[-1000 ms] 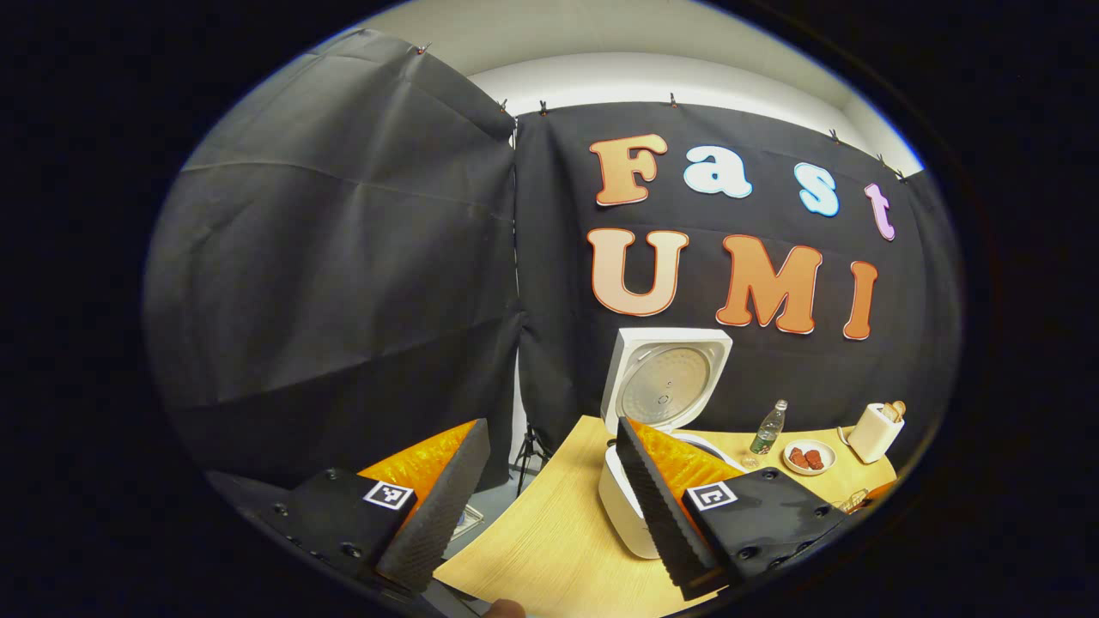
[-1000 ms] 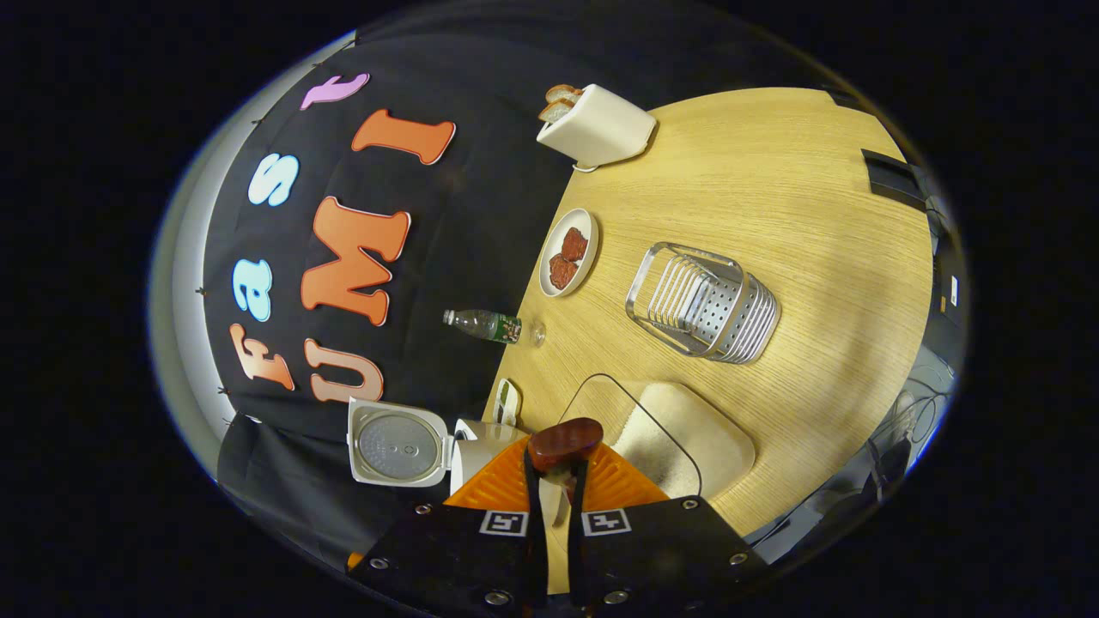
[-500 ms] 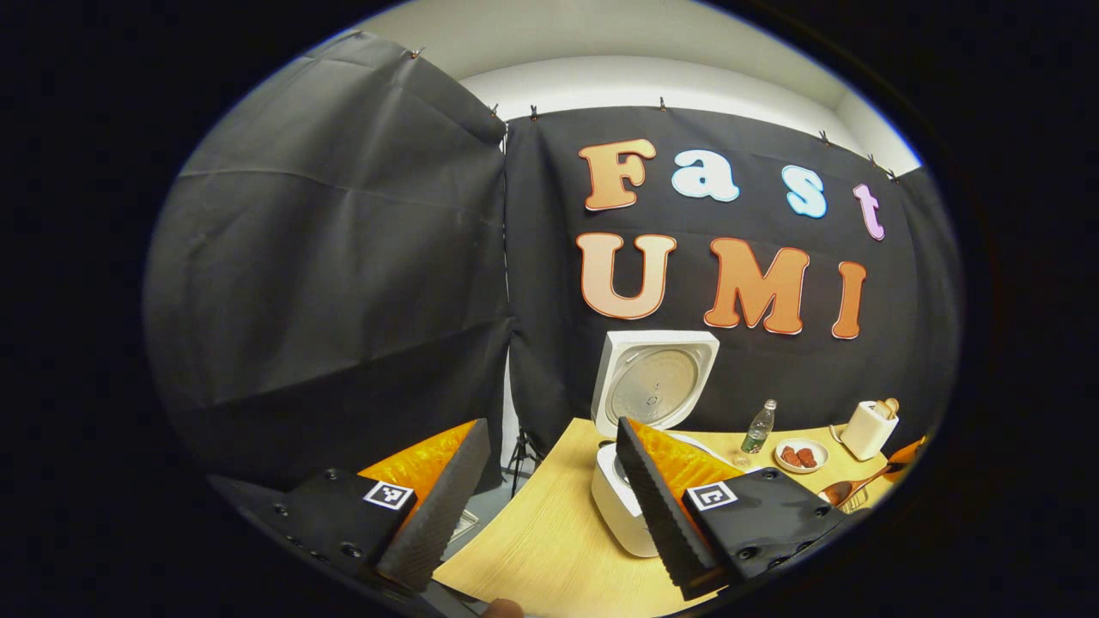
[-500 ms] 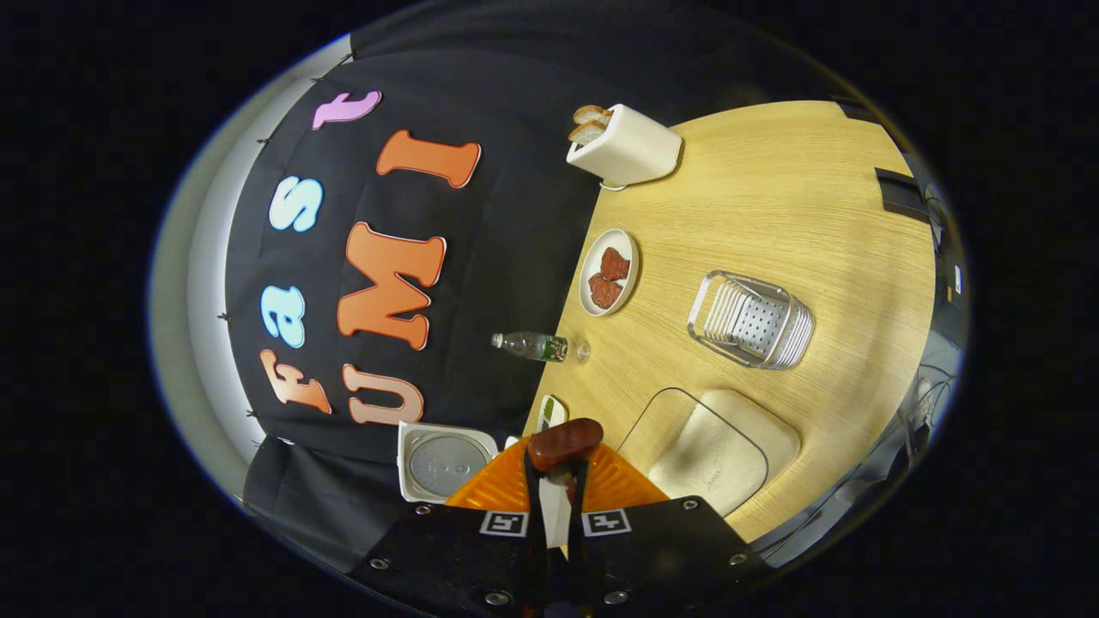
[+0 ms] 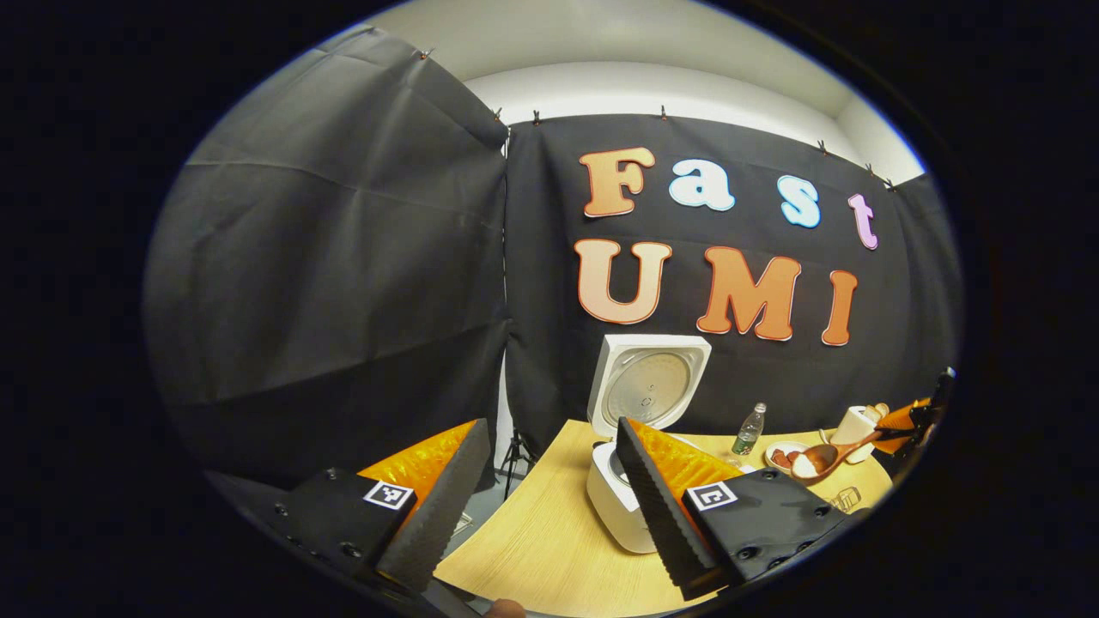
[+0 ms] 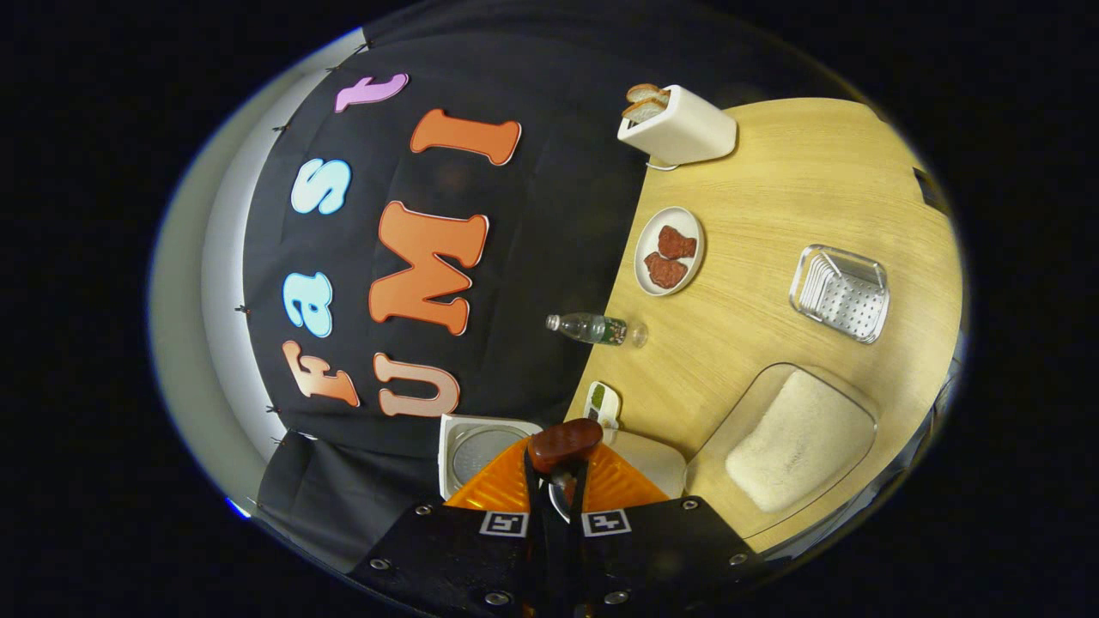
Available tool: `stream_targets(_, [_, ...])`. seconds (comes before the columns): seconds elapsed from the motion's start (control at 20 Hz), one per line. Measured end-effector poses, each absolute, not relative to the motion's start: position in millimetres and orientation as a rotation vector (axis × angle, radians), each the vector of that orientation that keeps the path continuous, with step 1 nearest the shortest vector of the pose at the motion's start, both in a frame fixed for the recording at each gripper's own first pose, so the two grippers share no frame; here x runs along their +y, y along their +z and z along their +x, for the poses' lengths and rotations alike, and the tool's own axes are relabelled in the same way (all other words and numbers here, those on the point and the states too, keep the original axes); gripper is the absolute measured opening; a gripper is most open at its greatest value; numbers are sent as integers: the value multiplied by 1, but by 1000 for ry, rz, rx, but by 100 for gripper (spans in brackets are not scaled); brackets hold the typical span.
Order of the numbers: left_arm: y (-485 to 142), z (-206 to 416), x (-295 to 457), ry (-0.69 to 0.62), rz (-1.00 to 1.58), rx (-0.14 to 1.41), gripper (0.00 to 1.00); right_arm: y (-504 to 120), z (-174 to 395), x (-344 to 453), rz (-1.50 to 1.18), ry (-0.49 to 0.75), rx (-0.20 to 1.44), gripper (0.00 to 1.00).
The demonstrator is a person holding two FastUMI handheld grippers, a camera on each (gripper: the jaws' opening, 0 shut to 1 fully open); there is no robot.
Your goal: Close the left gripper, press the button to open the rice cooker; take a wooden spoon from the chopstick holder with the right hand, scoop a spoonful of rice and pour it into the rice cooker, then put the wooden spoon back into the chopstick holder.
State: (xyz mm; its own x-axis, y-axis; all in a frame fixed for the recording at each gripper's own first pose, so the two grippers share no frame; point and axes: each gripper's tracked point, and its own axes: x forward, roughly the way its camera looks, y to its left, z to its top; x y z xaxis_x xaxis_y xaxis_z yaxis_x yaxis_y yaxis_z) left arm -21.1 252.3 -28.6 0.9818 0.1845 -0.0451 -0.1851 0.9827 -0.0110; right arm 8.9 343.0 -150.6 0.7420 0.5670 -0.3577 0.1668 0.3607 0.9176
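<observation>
Wooden spoon (image 5: 826, 456), carrying rice, is being pinched by the right gripper (image 6: 556, 481); left gripper (image 5: 549, 489) is gaping wide, empty. Bottle (image 6: 594, 328), plate (image 6: 669, 251) and toaster (image 6: 683, 129) are lining the table's (image 6: 798, 197) back edge beyond the open rice cooker (image 5: 622, 506).

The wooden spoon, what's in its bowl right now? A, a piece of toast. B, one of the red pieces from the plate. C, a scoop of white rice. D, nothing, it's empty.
C: in the left gripper view the wooden spoon, held in the right gripper, carries a white heap of rice in its bowl, level above the table beside the open rice cooker.
</observation>
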Motion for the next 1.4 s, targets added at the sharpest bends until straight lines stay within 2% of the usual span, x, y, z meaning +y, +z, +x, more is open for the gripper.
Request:
stream_targets(0.35, [-34,-27,245,140,-32,54,100,-120,33,423,1167,381,718,8])
stream_targets(0.75, [-44,-1,238,70,-53,81,100,-128,61,500,1014,429,694,8])
stream_targets(1.4, [-48,13,261,100,-64,98,100,-110,78,570,677,552,557,8])
